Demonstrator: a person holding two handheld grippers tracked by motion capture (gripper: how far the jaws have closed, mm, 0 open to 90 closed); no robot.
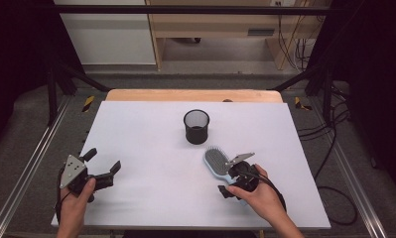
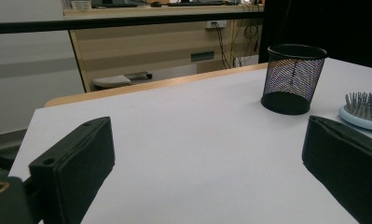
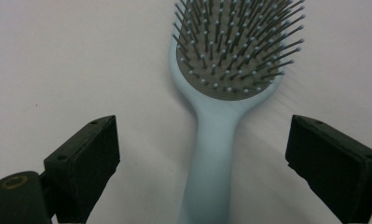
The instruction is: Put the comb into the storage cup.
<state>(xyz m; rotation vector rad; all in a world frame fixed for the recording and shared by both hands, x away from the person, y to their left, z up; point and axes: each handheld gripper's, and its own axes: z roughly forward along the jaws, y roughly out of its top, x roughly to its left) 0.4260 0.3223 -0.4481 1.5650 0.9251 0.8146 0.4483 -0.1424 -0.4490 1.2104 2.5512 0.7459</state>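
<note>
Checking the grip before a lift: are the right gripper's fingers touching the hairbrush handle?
Apart. In the right gripper view, the fingers stand wide open with bare table between each and the hairbrush handle.

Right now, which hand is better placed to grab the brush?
Right. Its claw is open, straddling the brush handle. The left claw is open over bare table, far from it.
</note>
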